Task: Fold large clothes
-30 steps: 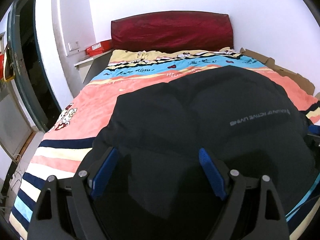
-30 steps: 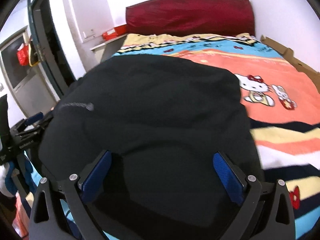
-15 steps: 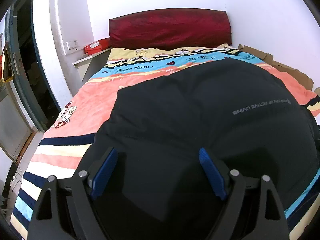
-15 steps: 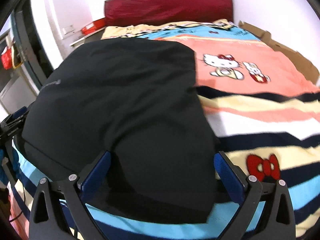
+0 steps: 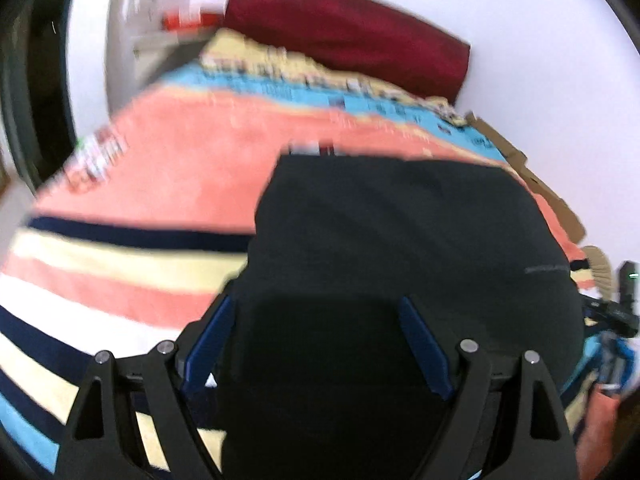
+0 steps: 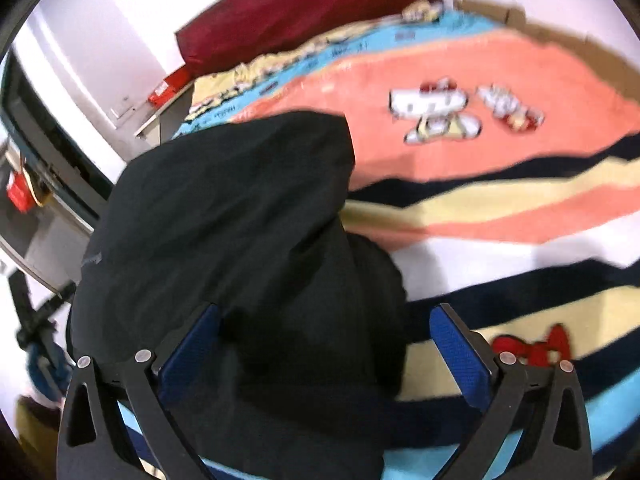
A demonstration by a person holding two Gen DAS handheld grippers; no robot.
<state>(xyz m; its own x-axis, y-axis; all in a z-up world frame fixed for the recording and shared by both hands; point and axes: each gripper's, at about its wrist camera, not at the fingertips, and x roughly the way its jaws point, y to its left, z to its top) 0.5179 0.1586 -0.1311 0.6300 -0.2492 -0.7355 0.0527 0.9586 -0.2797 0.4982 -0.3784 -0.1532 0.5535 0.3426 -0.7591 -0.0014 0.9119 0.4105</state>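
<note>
1. Garment: a large black fabric garment (image 5: 400,240) lies on the striped coral, cream, navy and blue cartoon-print blanket (image 5: 160,168) covering the bed. In the left wrist view it fills the centre and lower right of the frame; in the right wrist view the same garment (image 6: 240,208) occupies the centre and lower left.
2. Left gripper (image 5: 316,340): black frame with blue-padded fingers (image 5: 424,348), jaws spread wide. The black fabric lies between and beneath them at the lower centre; nothing is pinched.
3. Right gripper (image 6: 324,344): jaws likewise spread wide, blue pads (image 6: 460,352) well apart. A bunched fold of the garment sits between them at the lower centre, ungripped.
4. Surroundings: a dark red padded headboard (image 5: 352,36) stands against the white wall at the top of the frame. Brown cardboard (image 5: 548,192) lines the bed's right edge.
5. Image quality: both views are motion-blurred; small white lettering on the garment (image 5: 546,269) is illegible.
</note>
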